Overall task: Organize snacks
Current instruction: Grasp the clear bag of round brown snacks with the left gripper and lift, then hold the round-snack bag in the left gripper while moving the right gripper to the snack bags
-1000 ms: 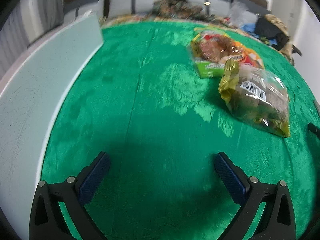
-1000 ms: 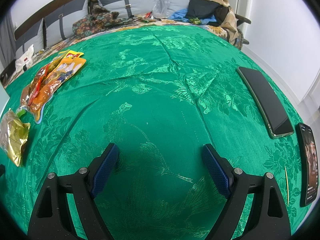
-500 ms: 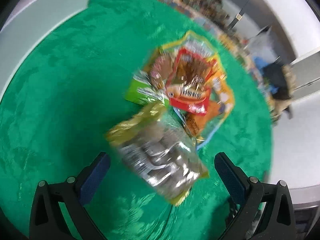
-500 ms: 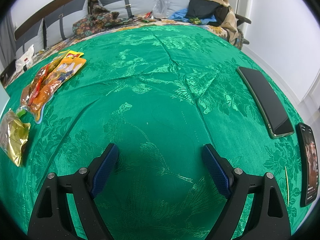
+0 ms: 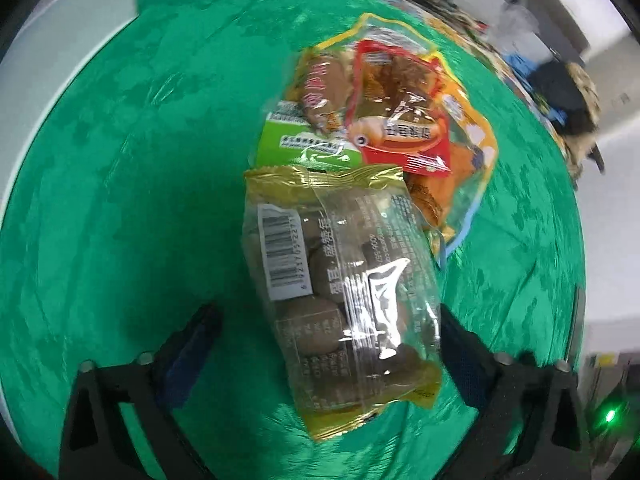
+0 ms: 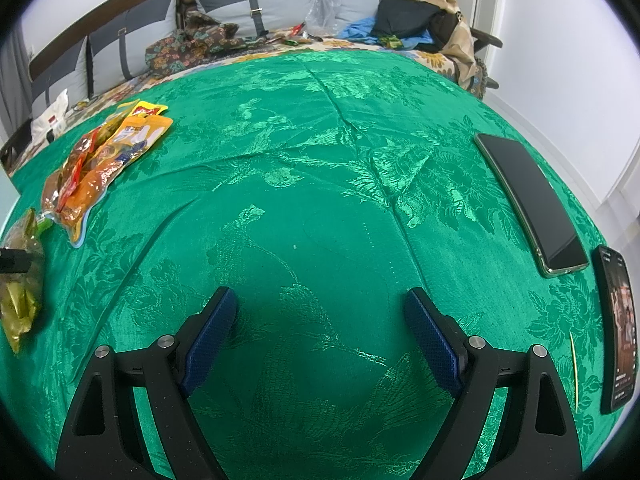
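Observation:
A clear snack bag with gold ends [image 5: 340, 292] lies on the green tablecloth, its near end between the open fingers of my left gripper [image 5: 324, 344]. Behind it lie a green-labelled pack [image 5: 304, 140] and a red and orange pack [image 5: 404, 120], overlapping. In the right wrist view the same snacks show at the far left: the orange packs [image 6: 100, 160] and the gold bag [image 6: 20, 284]. My right gripper [image 6: 320, 332] is open and empty over bare cloth.
A pale grey box [image 5: 60, 48] stands at the table's left edge. Two phones [image 6: 528, 200] [image 6: 620, 328] and a thin stick [image 6: 574, 368] lie at the right edge. A sofa with clothes [image 6: 420, 16] stands behind the table.
My left gripper has swung toward the snacks and closed in on the gold-ended bag, which now sits between its fingers. The right gripper has not moved.

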